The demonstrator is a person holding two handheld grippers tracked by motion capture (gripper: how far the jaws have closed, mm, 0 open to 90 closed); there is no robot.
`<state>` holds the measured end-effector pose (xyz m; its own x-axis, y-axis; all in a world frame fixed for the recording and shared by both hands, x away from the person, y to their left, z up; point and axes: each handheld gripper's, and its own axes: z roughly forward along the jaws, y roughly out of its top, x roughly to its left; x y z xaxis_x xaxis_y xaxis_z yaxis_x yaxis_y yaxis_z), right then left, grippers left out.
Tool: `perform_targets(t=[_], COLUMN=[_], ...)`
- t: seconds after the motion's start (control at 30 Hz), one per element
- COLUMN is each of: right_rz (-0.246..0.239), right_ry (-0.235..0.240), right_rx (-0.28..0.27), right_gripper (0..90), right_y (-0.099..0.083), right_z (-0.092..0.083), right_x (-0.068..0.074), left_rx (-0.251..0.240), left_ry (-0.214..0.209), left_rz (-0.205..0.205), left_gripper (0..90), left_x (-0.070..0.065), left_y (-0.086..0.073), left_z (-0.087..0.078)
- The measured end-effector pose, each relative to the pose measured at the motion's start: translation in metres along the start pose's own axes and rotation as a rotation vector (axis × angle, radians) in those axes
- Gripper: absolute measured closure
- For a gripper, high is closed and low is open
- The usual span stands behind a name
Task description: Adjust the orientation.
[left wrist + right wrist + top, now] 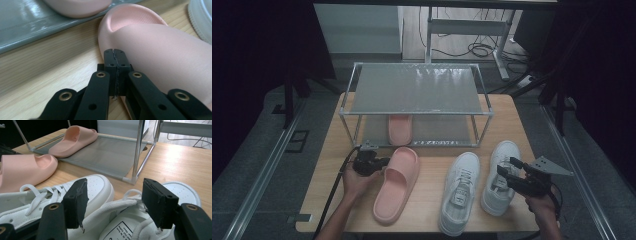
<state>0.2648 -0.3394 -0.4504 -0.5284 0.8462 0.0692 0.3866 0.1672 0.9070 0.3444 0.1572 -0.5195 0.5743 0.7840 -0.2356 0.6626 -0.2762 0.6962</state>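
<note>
- My left hand-held gripper (384,161) is fully closed, holding nothing, its tips against the pink slipper (396,183).
- That slipper lies on the surface before the shoe rack (482,112).
- Probably light, soft foam; I'd pinch its strap.
- My right hand-held gripper (113,202) hangs open over 1 white sneaker (150,225).

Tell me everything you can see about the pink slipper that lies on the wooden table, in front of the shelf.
The pink foam-like slide slipper has a wide smooth strap and a dotted insole. It lies flat on its sole on the wooden table, toe toward the metal shoe rack, left of the white sneakers. The shut left gripper sits at its left side near the toe; contact is unclear.
</note>
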Motion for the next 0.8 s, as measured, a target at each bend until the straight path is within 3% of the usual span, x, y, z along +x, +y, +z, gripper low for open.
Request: perform_targets(t=[0.4, 0.63, 0.8], right_rz=[0.001, 0.004, 0.002], right_ry=[-0.002, -0.005, -0.004], right_rx=[-0.003, -0.005, -0.003], right_gripper=[37.6, 37.6, 37.6], right_y=[0.0, 0.0, 0.0], right_z=[-0.001, -0.002, -0.001], right_x=[-0.001, -0.002, 0.0], left_rx=[0.005, -0.032, -0.061], left_ry=[-0.028, -0.027, -0.062], left_rz=[0.031, 0.042, 0.055], left_gripper=[90.0, 90.0, 90.0], left_x=[-0.014, -0.016, -0.028], left_y=[0.007, -0.002, -0.016], left_z=[0.009, -0.024, -0.049])
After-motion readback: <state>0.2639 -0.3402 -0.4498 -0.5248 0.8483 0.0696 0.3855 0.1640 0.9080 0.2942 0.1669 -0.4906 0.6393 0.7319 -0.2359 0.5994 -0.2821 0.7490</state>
